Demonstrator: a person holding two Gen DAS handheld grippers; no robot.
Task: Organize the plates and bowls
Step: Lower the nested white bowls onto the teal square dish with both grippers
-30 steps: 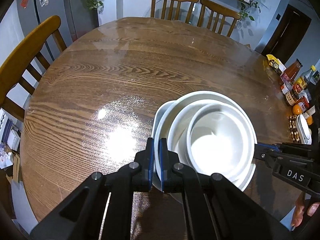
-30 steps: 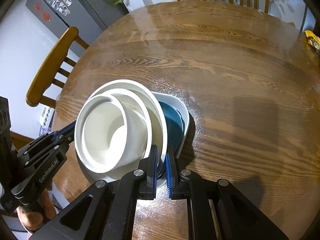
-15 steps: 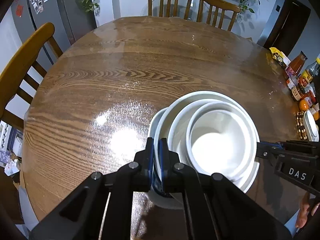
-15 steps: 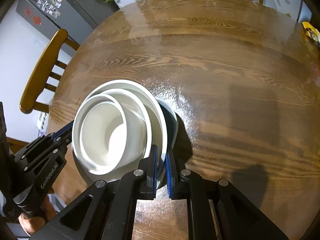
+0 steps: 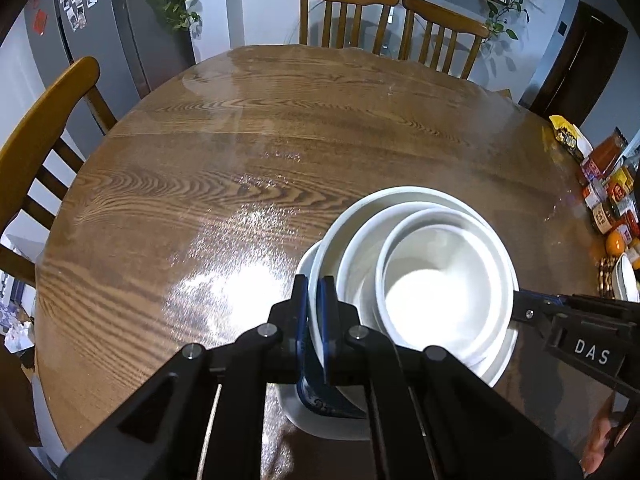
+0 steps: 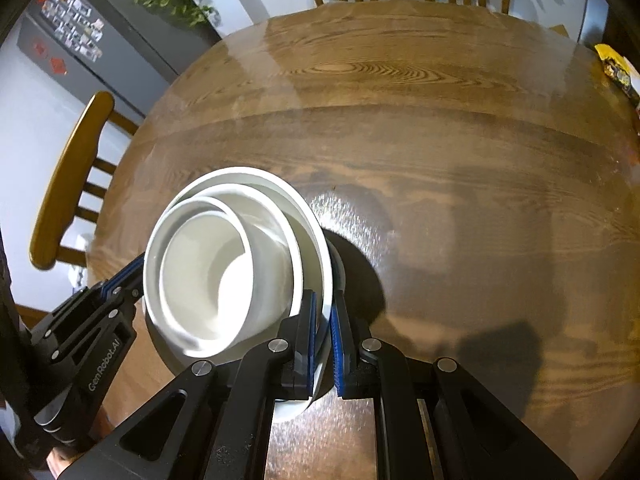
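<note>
Together, the left gripper point(image 5: 315, 312) and right gripper point(image 6: 322, 336) each have their fingers clamped on opposite rims of the nested white bowl stack point(image 5: 432, 280), at about 9 and 3 o'clock, apparently lifted above the wooden counter point(image 5: 240, 168); opposite grips likely balance the load.

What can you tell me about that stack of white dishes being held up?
The stack of dishes looks like glossy white ceramic: a small deep bowl nested in a wider bowl, on a broad plate, with a dish underneath that shows dark blue. All look empty. The left tool and the right tool each pinch the rim from opposite sides. It sits tilted, over the near part of the wooden table.
</note>
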